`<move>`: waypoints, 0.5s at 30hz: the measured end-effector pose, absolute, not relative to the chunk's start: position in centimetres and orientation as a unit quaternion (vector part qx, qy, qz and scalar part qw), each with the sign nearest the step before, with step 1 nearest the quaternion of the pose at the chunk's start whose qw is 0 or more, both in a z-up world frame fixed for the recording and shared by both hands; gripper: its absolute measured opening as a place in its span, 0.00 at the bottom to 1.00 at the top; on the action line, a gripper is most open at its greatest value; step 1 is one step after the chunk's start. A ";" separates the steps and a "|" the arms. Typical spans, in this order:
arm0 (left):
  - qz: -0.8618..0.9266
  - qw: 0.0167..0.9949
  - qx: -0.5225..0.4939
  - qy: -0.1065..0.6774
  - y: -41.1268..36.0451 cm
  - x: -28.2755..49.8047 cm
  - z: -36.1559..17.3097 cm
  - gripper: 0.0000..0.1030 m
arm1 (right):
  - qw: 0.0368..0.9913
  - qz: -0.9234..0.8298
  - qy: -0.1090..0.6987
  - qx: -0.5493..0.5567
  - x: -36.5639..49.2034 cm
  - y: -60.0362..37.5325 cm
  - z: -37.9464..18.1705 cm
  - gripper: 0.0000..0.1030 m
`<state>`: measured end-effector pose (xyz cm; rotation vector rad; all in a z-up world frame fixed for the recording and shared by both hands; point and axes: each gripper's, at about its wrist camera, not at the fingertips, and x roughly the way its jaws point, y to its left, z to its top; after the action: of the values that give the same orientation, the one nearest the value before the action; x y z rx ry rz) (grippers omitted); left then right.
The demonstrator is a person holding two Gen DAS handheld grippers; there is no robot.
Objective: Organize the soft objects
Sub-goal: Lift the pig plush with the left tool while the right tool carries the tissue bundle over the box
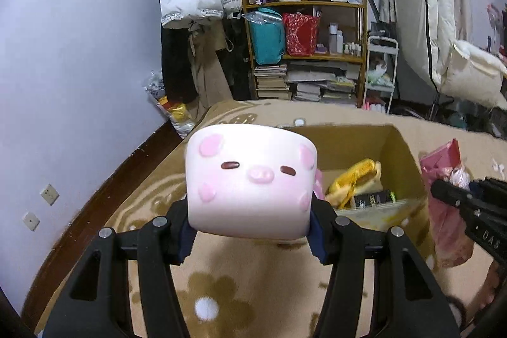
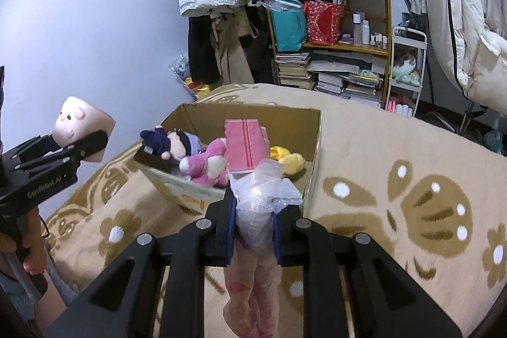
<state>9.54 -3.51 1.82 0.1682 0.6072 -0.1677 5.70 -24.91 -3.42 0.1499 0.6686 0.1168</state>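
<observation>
The left tongs [image 1: 250, 230] grip a white pig squishy [image 1: 250, 179], short and left of the cardboard box [image 1: 402, 148]. The right tongs [image 2: 253, 230] pinch a bagged pink cloth [image 2: 253, 268], hanging lengthwise just before the box's near edge, so the right is nearer.

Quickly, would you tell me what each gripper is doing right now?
Left gripper: closed on the pig-face squishy toy.
Right gripper: shut on a plastic-bagged pink item.
</observation>
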 end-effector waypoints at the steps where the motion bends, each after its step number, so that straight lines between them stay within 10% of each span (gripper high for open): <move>1: -0.084 0.948 0.080 0.297 -3.6 10.0 2.0 0.55 | 0.941 0.058 0.326 0.074 6.0 -25.0 -3.3 0.19; 15: -0.117 0.940 0.129 0.295 -7.7 15.2 1.5 0.56 | 0.945 0.089 0.306 0.074 12.1 -25.0 -1.0 0.20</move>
<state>15.21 -7.74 1.51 0.2628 0.6012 -0.2380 12.09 -25.00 -0.96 0.1508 0.6234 0.1816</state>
